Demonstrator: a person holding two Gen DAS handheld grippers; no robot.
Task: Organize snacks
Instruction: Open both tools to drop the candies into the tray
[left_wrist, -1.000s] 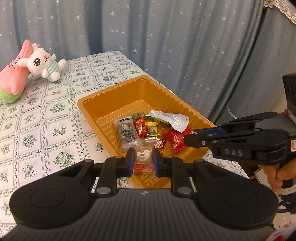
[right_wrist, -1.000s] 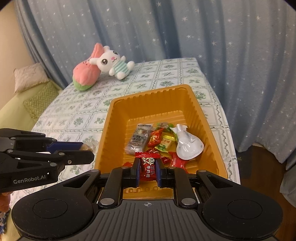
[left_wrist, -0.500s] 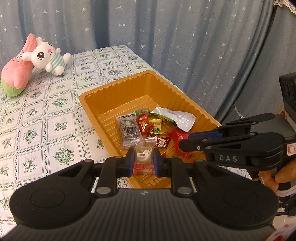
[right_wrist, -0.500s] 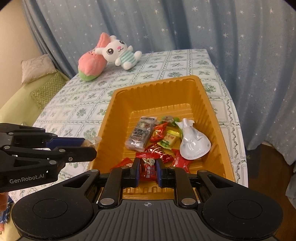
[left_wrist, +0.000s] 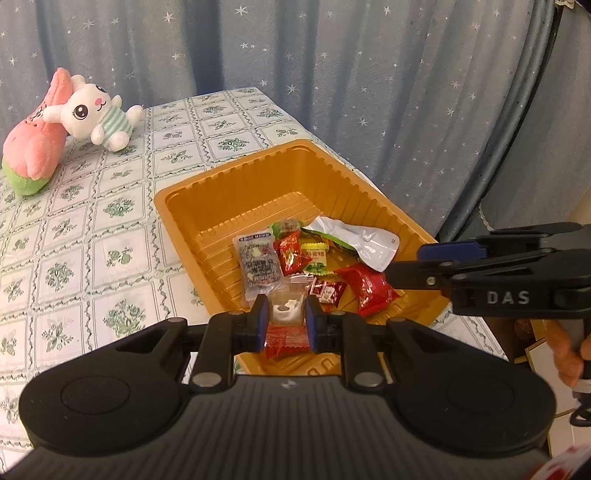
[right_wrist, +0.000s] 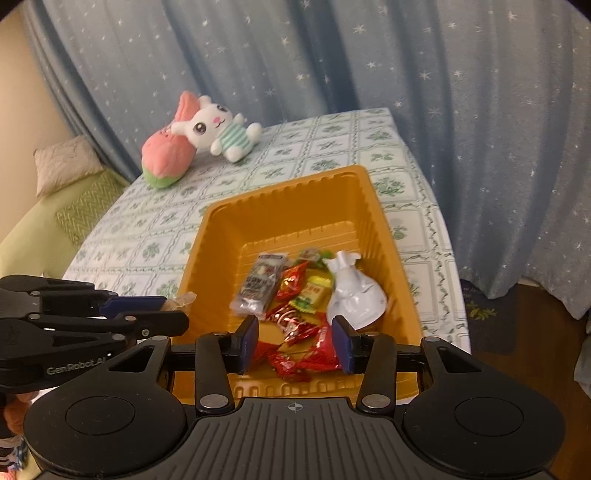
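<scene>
An orange tray (left_wrist: 236, 184) sits on the tablecloth and holds several snacks: a grey packet (left_wrist: 256, 264), red packets (left_wrist: 369, 288), a yellow candy (left_wrist: 314, 258) and a silver pouch (left_wrist: 365, 242). My left gripper (left_wrist: 286, 319) is shut on a clear-wrapped snack (left_wrist: 286, 308), held over the tray's near edge. My right gripper (right_wrist: 293, 341) is open above the tray's (right_wrist: 376, 206) near end, with a red packet (right_wrist: 295, 363) lying loose below its jaws. The left gripper also shows in the right wrist view (right_wrist: 173, 308), still holding the snack.
A white bunny plush (left_wrist: 98, 116) and a pink plush (left_wrist: 35, 142) lie at the table's far left corner. A blue star curtain (left_wrist: 332, 74) hangs behind. The table edge drops off right of the tray. A green sofa (right_wrist: 37, 236) stands to the left.
My right gripper opened and let go of the red packet, which now lies in the tray. My left gripper stays shut on the clear-wrapped snack.
</scene>
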